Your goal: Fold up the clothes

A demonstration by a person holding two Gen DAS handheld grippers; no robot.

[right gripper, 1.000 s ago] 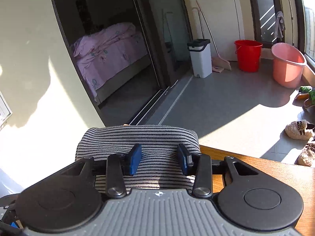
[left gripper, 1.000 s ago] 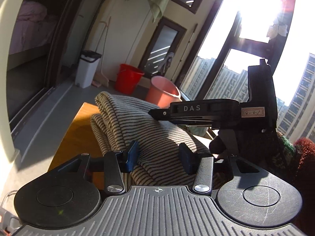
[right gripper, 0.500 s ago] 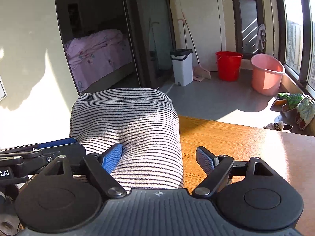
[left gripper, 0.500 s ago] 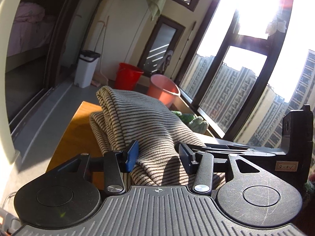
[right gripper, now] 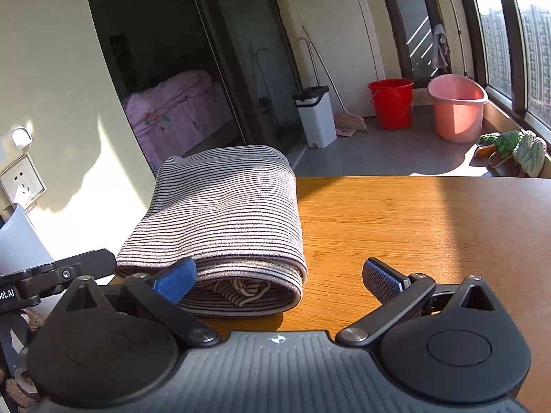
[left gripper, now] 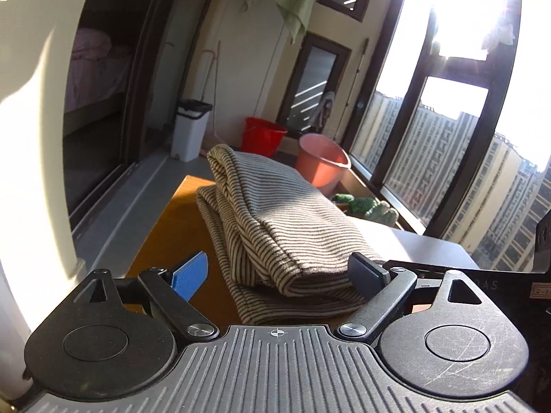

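A striped cloth [left gripper: 275, 227] lies folded in a thick bundle on the wooden tabletop [right gripper: 413, 220], near its left edge as the right camera sees it.

The left tool [left gripper: 280, 273] has its jaws spread wide and still opening. The near end of the cloth sits between them. The blue pad [left gripper: 191, 275] on one side stands clear of the cloth. The dark pad [left gripper: 365, 272] on the other side is right at the cloth's edge, and I cannot tell if it touches.

The right tool [right gripper: 277, 280] also has its jaws spread wide and opening. Its blue pad [right gripper: 175, 280] covers a bit of the cloth's rolled end, so that corner is hidden. The other pad [right gripper: 382, 278] is over bare wood.

The big black body of each tool hides the near part of the tabletop. Part of the other tool peeks in at the edge of each view, cut off.

Bright sun at the window [left gripper: 458, 10] washes out the top of the left view. A red bucket [right gripper: 391, 103], a pink tub [right gripper: 456, 110] and a white bin [right gripper: 315, 117] stand on the floor behind. A bed [right gripper: 172, 113] shows dimly in the dark room.
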